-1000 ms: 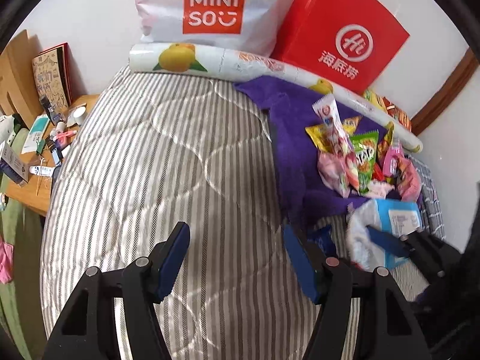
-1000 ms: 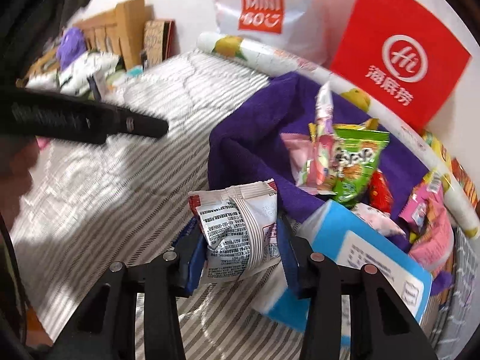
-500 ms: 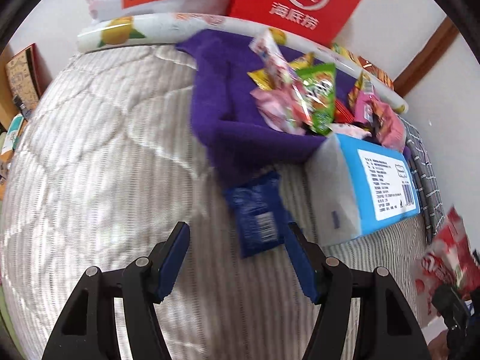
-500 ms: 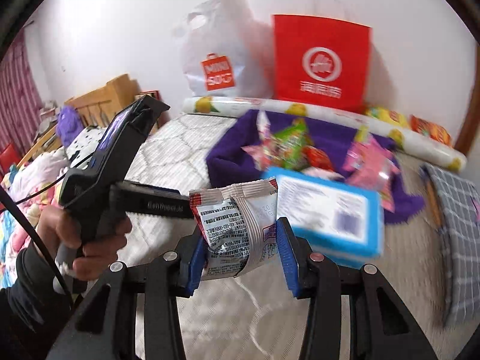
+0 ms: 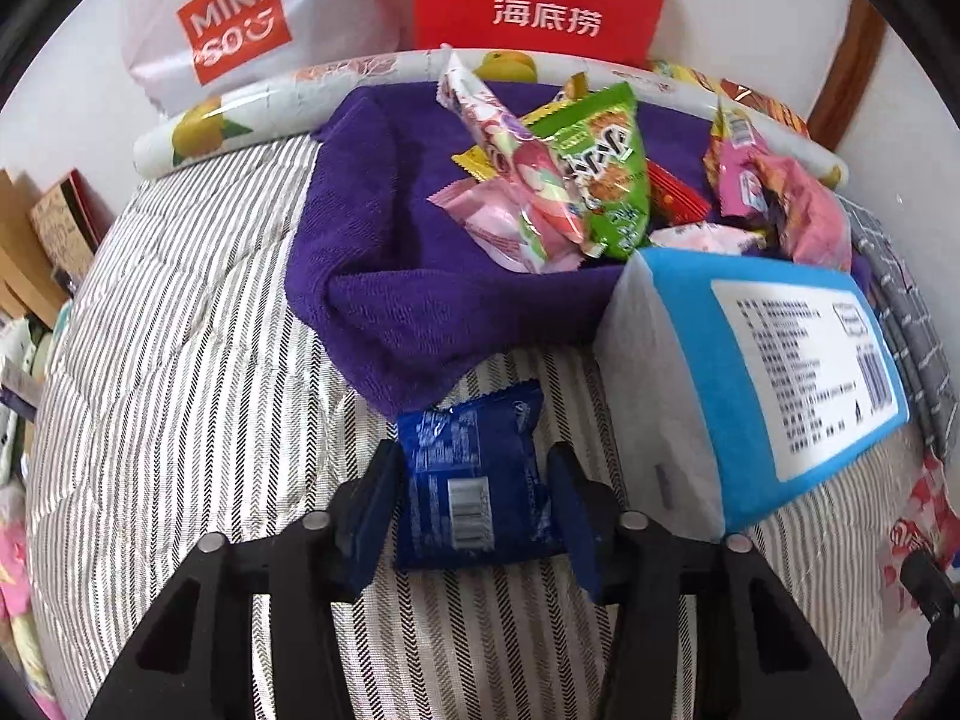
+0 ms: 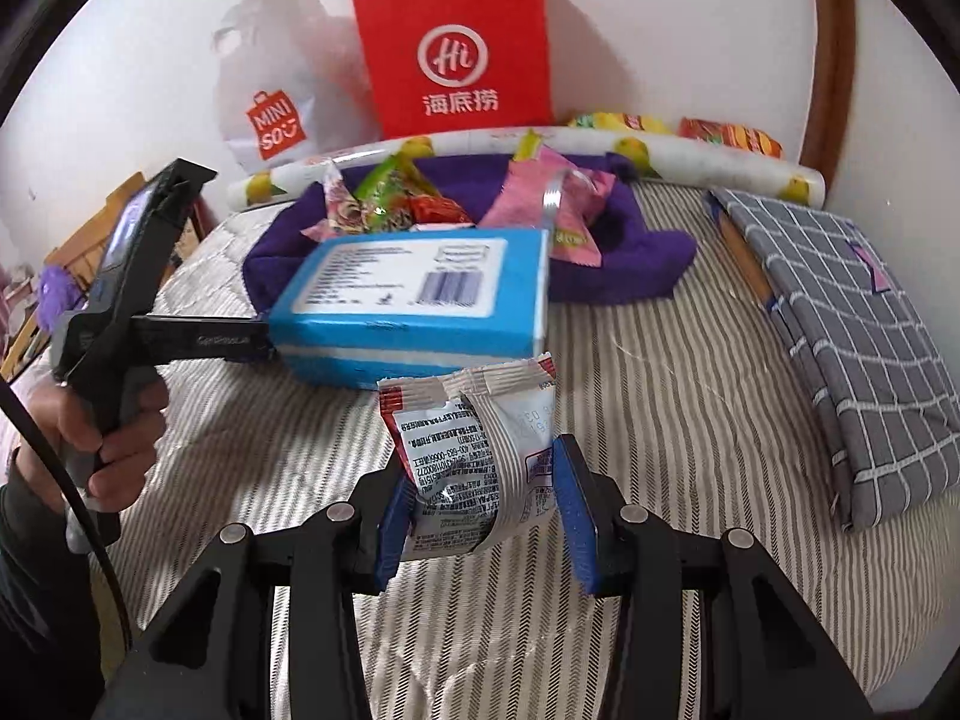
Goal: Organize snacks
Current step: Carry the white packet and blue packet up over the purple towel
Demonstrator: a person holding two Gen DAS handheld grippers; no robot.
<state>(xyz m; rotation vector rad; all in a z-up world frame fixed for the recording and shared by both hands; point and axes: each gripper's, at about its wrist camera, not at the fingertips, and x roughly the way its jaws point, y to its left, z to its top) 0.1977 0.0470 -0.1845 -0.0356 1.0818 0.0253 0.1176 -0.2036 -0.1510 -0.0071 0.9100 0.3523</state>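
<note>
The left claw (image 5: 474, 510) was closing around the blue snack packet (image 5: 474, 480), which lay on the bed (image 5: 180, 360) between its jaws, long axis pointing ahead. The right claw (image 6: 486, 510) gripped a white snack packet (image 6: 480, 456).

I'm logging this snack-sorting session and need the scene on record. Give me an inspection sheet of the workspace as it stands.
Surface: striped mattress, bare in front.
Job's things: snack packets heaped on a purple towel; blue snack packet flat on the mattress; white-and-red snack packet lifted.
Clutter: blue tissue pack, grey checked bedding, fruit-print roll.
Grippers: left gripper closing around the blue packet; right gripper shut on the white-and-red packet.
Cables: black cable by the person's hand.
Surroundings: red Haidilao bag, Miniso bag, white wall.
</note>
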